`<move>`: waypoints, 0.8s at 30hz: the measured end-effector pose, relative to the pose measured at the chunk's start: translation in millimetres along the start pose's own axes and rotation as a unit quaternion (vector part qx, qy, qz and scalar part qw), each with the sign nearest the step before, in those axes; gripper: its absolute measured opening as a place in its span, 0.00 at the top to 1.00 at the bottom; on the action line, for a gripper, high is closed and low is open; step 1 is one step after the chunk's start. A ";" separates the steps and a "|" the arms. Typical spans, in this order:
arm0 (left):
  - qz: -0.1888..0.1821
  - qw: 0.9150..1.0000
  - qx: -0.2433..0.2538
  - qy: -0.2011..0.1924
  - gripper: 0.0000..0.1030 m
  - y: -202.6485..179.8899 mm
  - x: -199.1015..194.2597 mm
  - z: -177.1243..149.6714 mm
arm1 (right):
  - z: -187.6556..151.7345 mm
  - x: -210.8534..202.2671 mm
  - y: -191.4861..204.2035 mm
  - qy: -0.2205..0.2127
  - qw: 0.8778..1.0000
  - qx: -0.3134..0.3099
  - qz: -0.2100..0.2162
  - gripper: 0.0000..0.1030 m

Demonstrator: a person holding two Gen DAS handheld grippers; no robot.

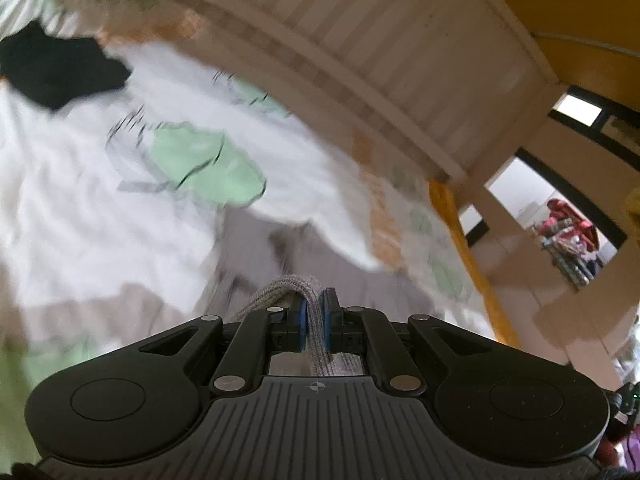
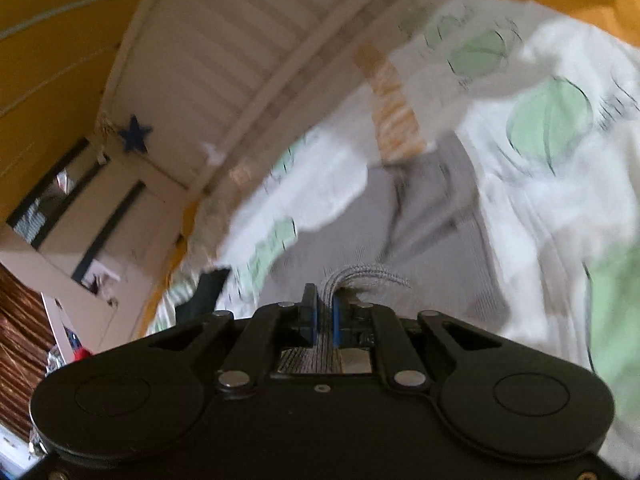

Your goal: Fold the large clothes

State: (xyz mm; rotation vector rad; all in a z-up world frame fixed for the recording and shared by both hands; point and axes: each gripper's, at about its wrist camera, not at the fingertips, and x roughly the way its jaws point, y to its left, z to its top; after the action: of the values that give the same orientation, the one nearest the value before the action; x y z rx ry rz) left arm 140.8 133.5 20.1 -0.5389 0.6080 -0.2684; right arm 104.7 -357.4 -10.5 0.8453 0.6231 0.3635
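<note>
Bed: white sheet (image 1: pixel 80 208) with green leaf prints, headboard (image 1: pixel 360 40) behind.
Grey knit garment (image 1: pixel 256 248): spread on the sheet ahead of both claws, its ribbed edge lifted.
Left claw (image 1: pixel 315 312): pinching the ribbed edge.
Right claw (image 2: pixel 325 312): pinching the ribbed edge (image 2: pixel 368 274).

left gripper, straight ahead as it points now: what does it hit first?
Probably the grey garment itself: the left gripper is shut on its ribbed edge, and the rest lies just ahead on the white leaf-print bedsheet. The frame is blurred, so depth is uncertain.
</note>
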 end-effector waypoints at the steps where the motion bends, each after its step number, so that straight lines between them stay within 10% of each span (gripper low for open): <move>1: -0.002 1.000 0.001 -0.006 0.93 -3.0 11.3 9.9 | 9.8 8.5 0.5 -0.007 1.000 0.003 0.002 0.85; 20: 0.047 0.999 -0.010 0.009 0.89 40.2 195.1 50.4 | 101.2 172.4 -51.7 -0.026 0.996 -0.029 -0.079 0.84; 24: 0.042 0.999 0.004 0.013 0.58 39.6 199.8 49.5 | 99.9 180.0 -62.0 -0.026 0.995 -0.045 -0.082 0.80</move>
State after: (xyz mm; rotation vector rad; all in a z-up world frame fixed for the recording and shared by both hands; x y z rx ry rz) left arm 332.3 108.0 -61.2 -0.5007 0.6529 -0.1980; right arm 310.0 -358.2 -74.4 0.7091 0.6191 0.2192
